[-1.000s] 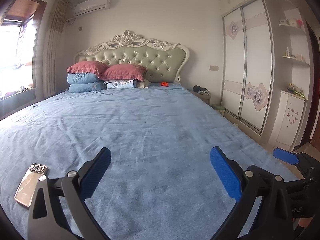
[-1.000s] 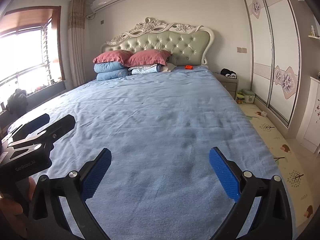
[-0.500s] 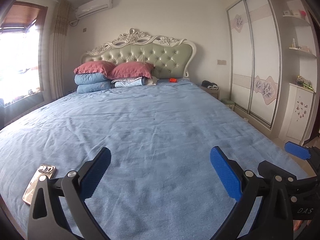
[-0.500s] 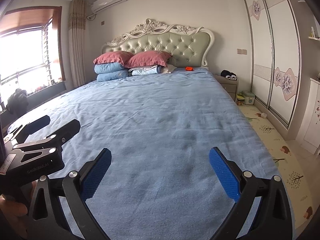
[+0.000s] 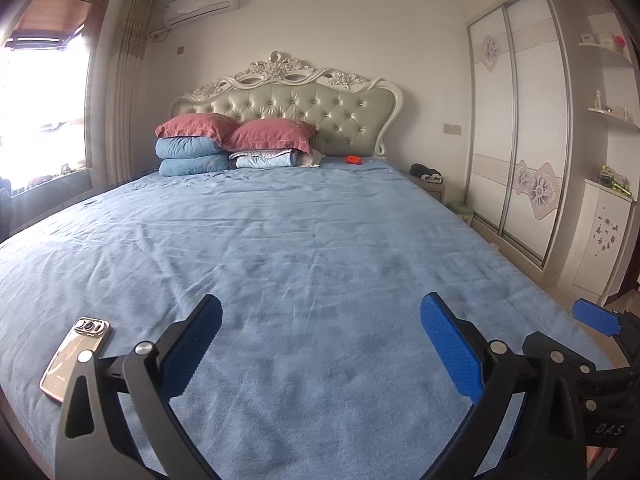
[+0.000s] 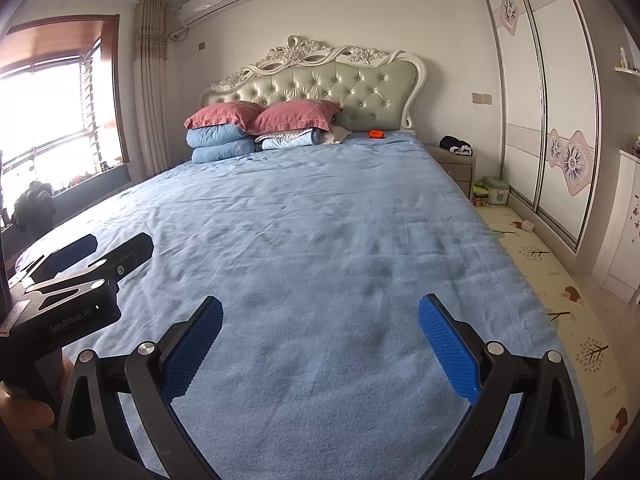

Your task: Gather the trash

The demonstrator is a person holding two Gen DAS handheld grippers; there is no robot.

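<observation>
A small orange object (image 5: pixel 353 159) lies on the far end of the blue bed (image 5: pixel 304 240), right of the pillows; it also shows in the right wrist view (image 6: pixel 375 133). My left gripper (image 5: pixel 320 340) is open and empty over the foot of the bed. My right gripper (image 6: pixel 318 338) is open and empty beside it. The left gripper also shows at the left of the right wrist view (image 6: pixel 92 252). No other trash is plain to see on the bed.
A phone (image 5: pixel 76 358) lies on the bed's near left corner. Pillows (image 5: pixel 232 144) are stacked at the headboard. A nightstand (image 6: pixel 456 160), a green box (image 6: pixel 494 190) and a play mat (image 6: pixel 552 280) are right of the bed, before the wardrobe (image 6: pixel 552 112).
The left wrist view has swung left and tilted up a little, so the headboard sits more centred. The right gripper has drifted slightly. Both grippers stay open and empty.
</observation>
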